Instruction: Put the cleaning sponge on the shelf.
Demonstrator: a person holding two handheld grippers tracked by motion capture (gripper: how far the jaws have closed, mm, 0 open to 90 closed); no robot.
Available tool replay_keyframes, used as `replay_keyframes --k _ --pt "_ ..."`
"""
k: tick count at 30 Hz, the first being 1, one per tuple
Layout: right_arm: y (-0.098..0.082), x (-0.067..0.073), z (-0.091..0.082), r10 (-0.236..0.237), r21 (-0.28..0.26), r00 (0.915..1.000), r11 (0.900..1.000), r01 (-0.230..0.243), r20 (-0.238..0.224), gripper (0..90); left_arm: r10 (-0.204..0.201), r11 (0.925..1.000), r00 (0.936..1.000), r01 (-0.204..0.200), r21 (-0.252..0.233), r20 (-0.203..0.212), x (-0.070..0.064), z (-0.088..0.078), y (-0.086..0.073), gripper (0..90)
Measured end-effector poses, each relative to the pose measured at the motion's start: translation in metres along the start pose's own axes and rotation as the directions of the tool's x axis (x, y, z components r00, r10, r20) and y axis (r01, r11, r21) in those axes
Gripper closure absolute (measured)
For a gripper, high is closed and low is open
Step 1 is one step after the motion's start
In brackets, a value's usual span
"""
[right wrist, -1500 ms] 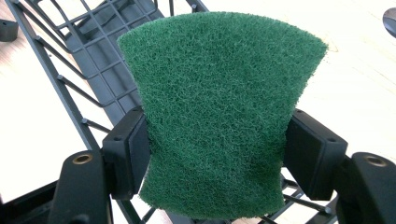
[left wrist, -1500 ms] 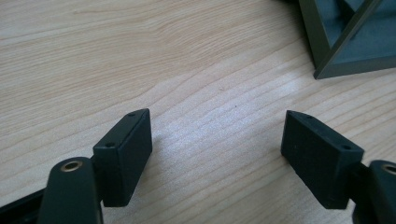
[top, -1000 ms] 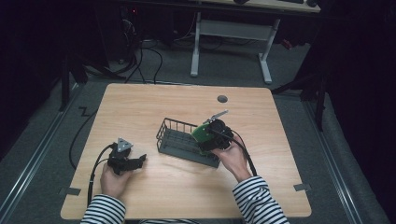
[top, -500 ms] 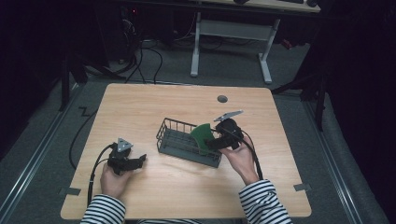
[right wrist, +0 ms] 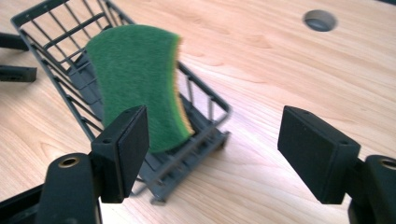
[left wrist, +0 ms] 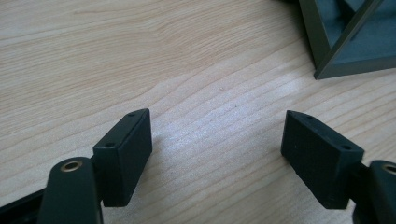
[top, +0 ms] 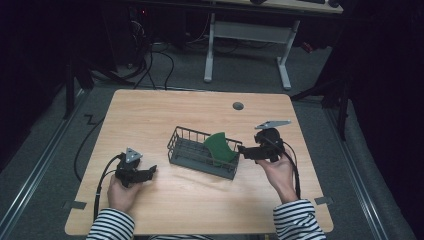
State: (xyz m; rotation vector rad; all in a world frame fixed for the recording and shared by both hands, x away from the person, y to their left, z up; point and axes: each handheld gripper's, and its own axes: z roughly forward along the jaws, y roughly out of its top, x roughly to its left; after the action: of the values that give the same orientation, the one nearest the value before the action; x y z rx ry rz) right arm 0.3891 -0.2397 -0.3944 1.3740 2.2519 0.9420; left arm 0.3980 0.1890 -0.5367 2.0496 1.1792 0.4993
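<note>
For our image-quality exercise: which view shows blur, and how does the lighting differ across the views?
Right gripper view: the green sponge in the wire basket looks soft, slightly blurred. Left gripper view: bright glare on the table, sharp wood grain. High view: table lit, surroundings nearly black.

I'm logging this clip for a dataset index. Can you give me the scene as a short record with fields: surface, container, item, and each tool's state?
surface: wooden table with a round grommet hole
container: dark wire basket, mid-table
item: green sponge with a yellow underside, leaning inside the basket at its right end
left tool: open, nothing between the jaws, low over bare table left of the basket
right tool: open, jaws just closing slightly, nothing between them, right of the basket and apart from the sponge
</note>
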Motion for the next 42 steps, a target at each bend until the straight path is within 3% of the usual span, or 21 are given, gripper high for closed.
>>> replay_keyframes --k 8,24,31,42 --pt "-0.02 -0.026 -0.023 0.075 -0.043 0.9969 0.996 -0.074 0.023 28.2 0.0 1.0 1.0 0.0 0.0 0.0 0.0 0.0 0.0 25.2" --pt "-0.058 -0.045 -0.049 0.143 -0.123 0.989 0.983 -0.137 0.038 29.7 0.001 1.0 1.0 -0.001 0.0 -0.001 0.0 0.0 0.0 25.2" --pt "-0.078 -0.053 -0.047 0.194 -0.14 0.9806 0.972 -0.188 0.029 30.2 0.0 1.0 1.0 0.0 0.0 -0.001 0.0 0.0 0.0 25.2" --pt "-0.102 -0.059 -0.038 0.232 -0.149 0.9724 0.962 -0.227 0.02 30.6 0.0 1.0 1.0 0.0 0.0 -0.002 0.0 0.0 0.0 25.1"
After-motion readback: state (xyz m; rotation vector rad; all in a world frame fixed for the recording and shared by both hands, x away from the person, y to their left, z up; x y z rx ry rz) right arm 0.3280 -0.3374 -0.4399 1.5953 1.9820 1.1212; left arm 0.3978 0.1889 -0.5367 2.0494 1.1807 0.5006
